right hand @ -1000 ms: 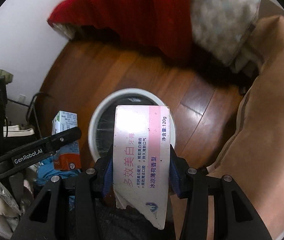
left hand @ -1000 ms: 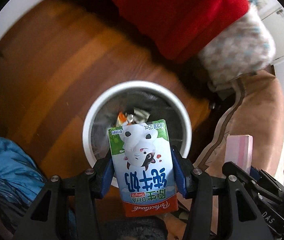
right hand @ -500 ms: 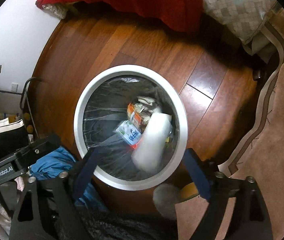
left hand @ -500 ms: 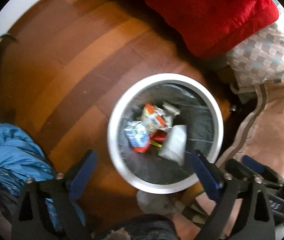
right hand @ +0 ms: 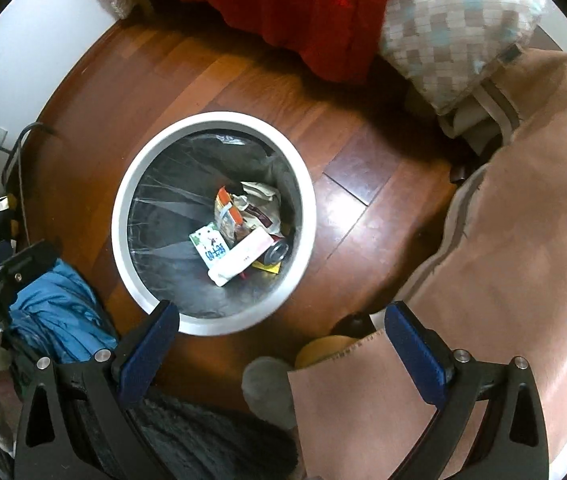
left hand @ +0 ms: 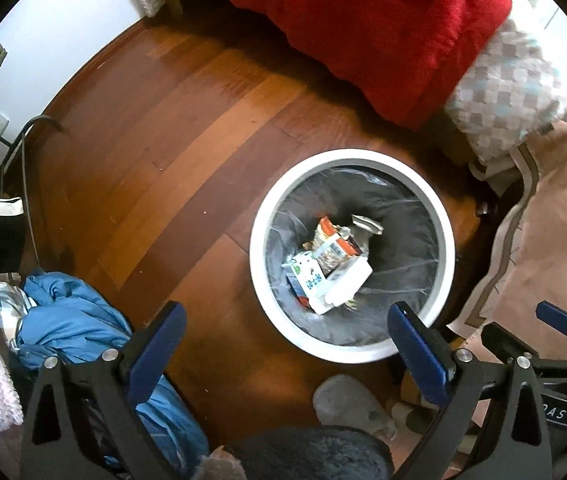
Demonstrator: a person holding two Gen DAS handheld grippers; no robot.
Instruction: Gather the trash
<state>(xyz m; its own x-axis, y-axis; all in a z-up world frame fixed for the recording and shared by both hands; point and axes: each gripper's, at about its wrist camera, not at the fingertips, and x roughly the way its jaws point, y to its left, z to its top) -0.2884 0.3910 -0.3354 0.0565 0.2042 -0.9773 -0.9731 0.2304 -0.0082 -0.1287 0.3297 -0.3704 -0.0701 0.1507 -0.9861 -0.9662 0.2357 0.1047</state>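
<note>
A round white trash bin [left hand: 260, 216] with a grey liner stands on the wooden floor; it also shows in the right wrist view [right hand: 123, 196]. Inside lie a green-and-white milk carton [left hand: 305, 276] [right hand: 210, 245], a white-and-pink toothpaste box [left hand: 343, 284] [right hand: 239, 258], snack wrappers [left hand: 329, 240] and a can [right hand: 277, 252]. My left gripper [left hand: 285, 336] is open and empty, above the bin's near rim. My right gripper [right hand: 281, 336] is open and empty, near the bin's front right.
A red blanket [left hand: 363, 12] and a checked pillow [left hand: 515, 92] hang over the bed at the back. A blue jacket [left hand: 79, 328] lies at the left. A pink-brown rug [right hand: 523, 200] lies at the right. A grey slipper [left hand: 347, 404] is in front of the bin.
Both grippers opened. The milk carton and the toothpaste box dropped into the bin. Both grippers then rose, so the bin looks smaller.
</note>
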